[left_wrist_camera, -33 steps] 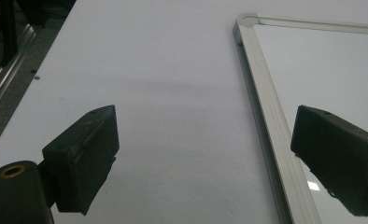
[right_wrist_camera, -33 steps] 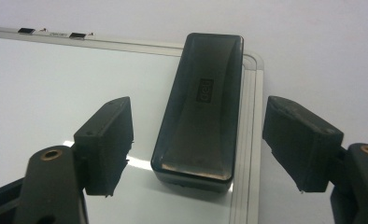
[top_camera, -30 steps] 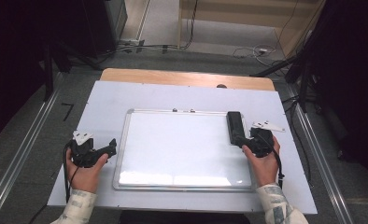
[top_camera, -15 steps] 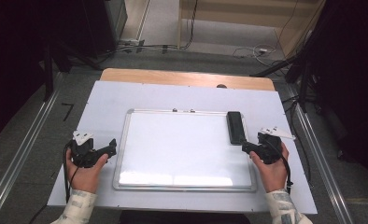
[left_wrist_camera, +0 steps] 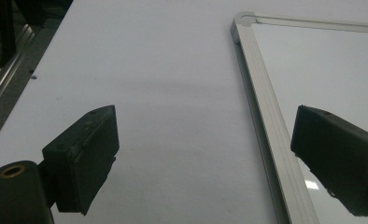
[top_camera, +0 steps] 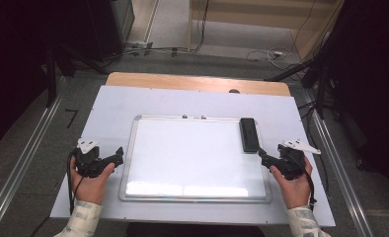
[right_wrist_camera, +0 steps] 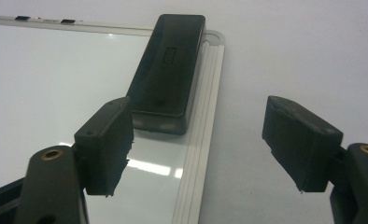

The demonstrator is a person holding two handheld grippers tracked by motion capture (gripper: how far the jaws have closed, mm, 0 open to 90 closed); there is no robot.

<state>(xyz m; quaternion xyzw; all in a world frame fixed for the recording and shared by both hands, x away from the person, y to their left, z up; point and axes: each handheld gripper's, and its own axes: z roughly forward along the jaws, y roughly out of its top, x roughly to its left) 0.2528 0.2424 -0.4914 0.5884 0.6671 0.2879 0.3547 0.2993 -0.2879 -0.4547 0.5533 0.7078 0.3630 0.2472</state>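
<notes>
The black rectangular plastic eraser [right_wrist_camera: 168,70] lies on the aluminium-framed whiteboard's [top_camera: 197,155] far right corner, both grippers' fingers spread and empty, the right gripper [right_wrist_camera: 210,149] just short of it, the left gripper [left_wrist_camera: 210,163] at the board's left edge on the white bench [top_camera: 182,101]; judging the step as the approach, next the right must advance and straddle it

A whiteboard [top_camera: 195,158] lies flat in the middle of the table [top_camera: 133,101]. An eraser [top_camera: 249,134] rests on the whiteboard's far right corner, along its right edge. The left gripper [top_camera: 117,154] sits just left of the whiteboard, the right gripper [top_camera: 263,157] at its right edge, just nearer than the eraser.
</notes>
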